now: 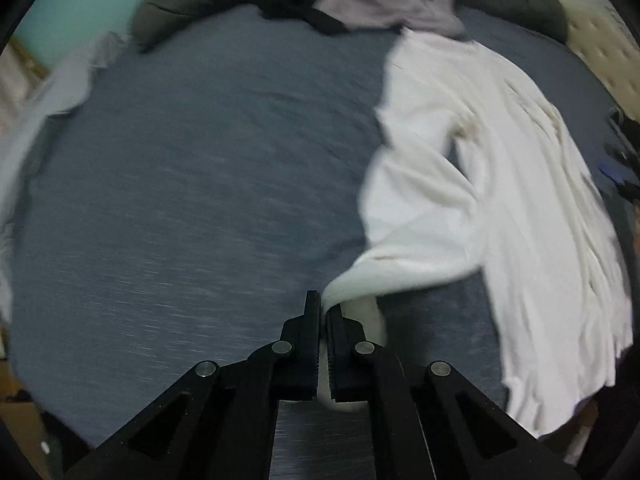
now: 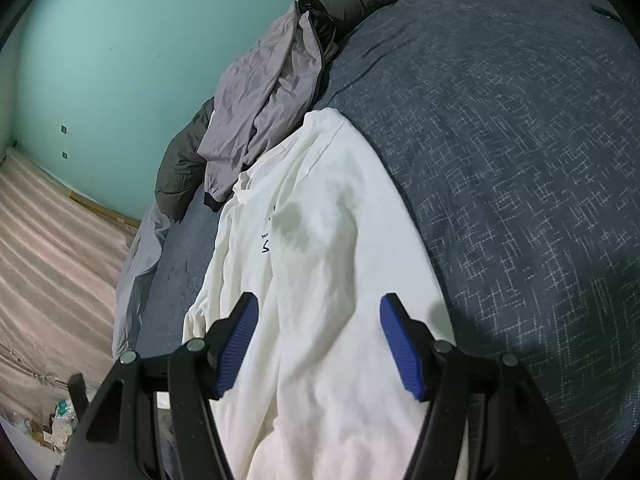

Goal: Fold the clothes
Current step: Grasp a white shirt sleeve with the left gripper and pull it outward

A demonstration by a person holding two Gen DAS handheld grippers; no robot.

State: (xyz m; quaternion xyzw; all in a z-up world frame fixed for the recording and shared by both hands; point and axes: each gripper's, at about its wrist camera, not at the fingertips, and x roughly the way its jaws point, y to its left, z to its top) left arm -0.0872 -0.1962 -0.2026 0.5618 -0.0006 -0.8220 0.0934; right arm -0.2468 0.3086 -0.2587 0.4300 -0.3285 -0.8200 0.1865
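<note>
A white long-sleeve shirt [image 1: 500,184] lies on the dark blue bed cover [image 1: 200,184], stretched along the right side of the left wrist view. My left gripper [image 1: 325,312] is shut on the end of the shirt's sleeve [image 1: 360,280], which is pulled toward the camera. In the right wrist view the same shirt [image 2: 320,260], with small black print on its chest, lies below my right gripper [image 2: 320,316]. That gripper is open, and its blue pads [image 2: 400,344] hang over the shirt's body without holding it.
A grey garment [image 2: 260,96] and a dark green padded jacket [image 2: 180,168] lie at the far end of the bed by the teal wall [image 2: 120,40]. A pale grey sheet [image 2: 136,264] hangs off the bed edge. Striped flooring [image 2: 52,260] lies beside the bed.
</note>
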